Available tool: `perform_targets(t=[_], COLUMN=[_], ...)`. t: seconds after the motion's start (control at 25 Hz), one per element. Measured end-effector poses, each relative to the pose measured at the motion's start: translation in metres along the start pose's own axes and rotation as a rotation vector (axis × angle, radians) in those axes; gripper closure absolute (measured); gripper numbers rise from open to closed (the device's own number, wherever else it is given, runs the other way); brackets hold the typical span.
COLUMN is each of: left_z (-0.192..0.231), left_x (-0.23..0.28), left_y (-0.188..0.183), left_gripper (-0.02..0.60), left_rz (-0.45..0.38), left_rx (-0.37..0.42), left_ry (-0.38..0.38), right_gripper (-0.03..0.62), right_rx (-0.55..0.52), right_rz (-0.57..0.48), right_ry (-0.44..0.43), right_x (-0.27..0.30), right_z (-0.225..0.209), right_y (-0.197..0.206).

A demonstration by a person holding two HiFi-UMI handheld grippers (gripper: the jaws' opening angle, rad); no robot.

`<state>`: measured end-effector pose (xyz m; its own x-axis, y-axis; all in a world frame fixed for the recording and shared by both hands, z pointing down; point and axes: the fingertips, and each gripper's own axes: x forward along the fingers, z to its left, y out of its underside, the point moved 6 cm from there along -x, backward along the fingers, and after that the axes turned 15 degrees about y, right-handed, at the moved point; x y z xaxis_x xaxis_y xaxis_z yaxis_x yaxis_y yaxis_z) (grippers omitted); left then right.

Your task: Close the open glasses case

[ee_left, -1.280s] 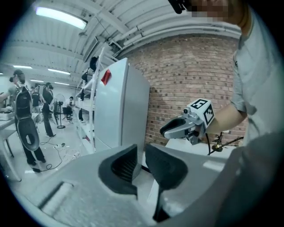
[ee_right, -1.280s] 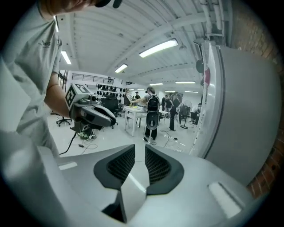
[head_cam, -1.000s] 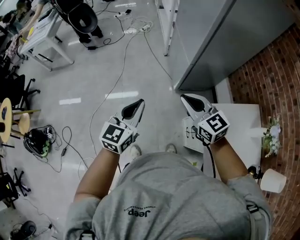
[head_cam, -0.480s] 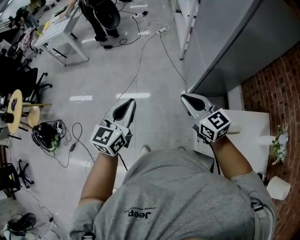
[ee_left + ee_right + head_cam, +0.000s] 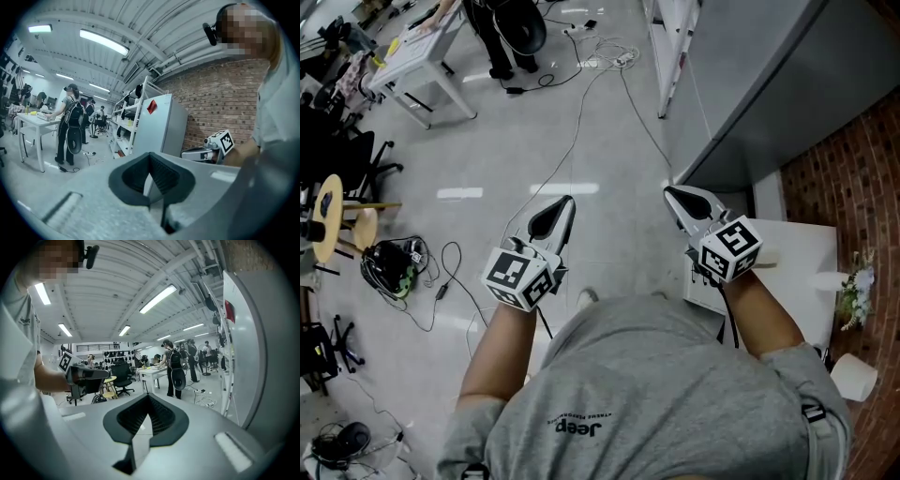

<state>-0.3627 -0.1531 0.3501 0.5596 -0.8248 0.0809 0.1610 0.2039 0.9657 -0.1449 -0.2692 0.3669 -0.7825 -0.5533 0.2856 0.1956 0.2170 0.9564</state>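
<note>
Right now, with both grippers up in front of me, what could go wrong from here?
1. No glasses case shows in any view, so any reach toward the white table would be blind.
2. Cables trail across the floor ahead of your feet, which is a likely trip risk.
3. The left gripper and right gripper are shut and empty. The right one is close to the grey cabinet and might bump it.

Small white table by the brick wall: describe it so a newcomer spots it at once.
Find the brick wall along the head view's right edge, next to the tall grey cabinet. The small white table sits in the corner between them, partly hidden by the right claw. Unlike the long white table at top left, it has flowers beside it.
</note>
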Motion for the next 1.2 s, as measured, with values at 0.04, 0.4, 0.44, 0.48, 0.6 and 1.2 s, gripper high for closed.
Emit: perform_targets(t=[0.04, 0.4, 0.44, 0.48, 0.6, 1.2], left_z=[-0.001, -0.013, -0.014, -0.014, -0.016, -0.021], left_x=[0.001, 0.007, 0.008, 0.009, 0.011, 0.014], left_y=[0.001, 0.002, 0.003, 0.003, 0.003, 0.003], left_gripper=[0.584, 0.584, 0.584, 0.584, 0.584, 0.584], left_rz=[0.001, 0.014, 0.015, 0.017, 0.019, 0.022], left_rx=[0.001, 0.014, 0.015, 0.015, 0.016, 0.018], left_ry=[0.001, 0.013, 0.015, 0.016, 0.020, 0.042], right_gripper=[0.585, 0.586, 0.586, 0.586, 0.586, 0.586], right_rx=[-0.001, -0.007, -0.009, -0.010, -0.014, -0.022], right_rz=[0.000, 0.001, 0.001, 0.001, 0.003, 0.008], right_ry=[0.000, 0.013, 0.015, 0.016, 0.018, 0.018], right_x=[-0.001, -0.011, -0.011, -0.012, -0.014, -0.017], right_z=[-0.001, -0.008, -0.009, -0.010, -0.013, -0.011], right_y=[0.001, 0.004, 0.004, 0.004, 0.005, 0.006])
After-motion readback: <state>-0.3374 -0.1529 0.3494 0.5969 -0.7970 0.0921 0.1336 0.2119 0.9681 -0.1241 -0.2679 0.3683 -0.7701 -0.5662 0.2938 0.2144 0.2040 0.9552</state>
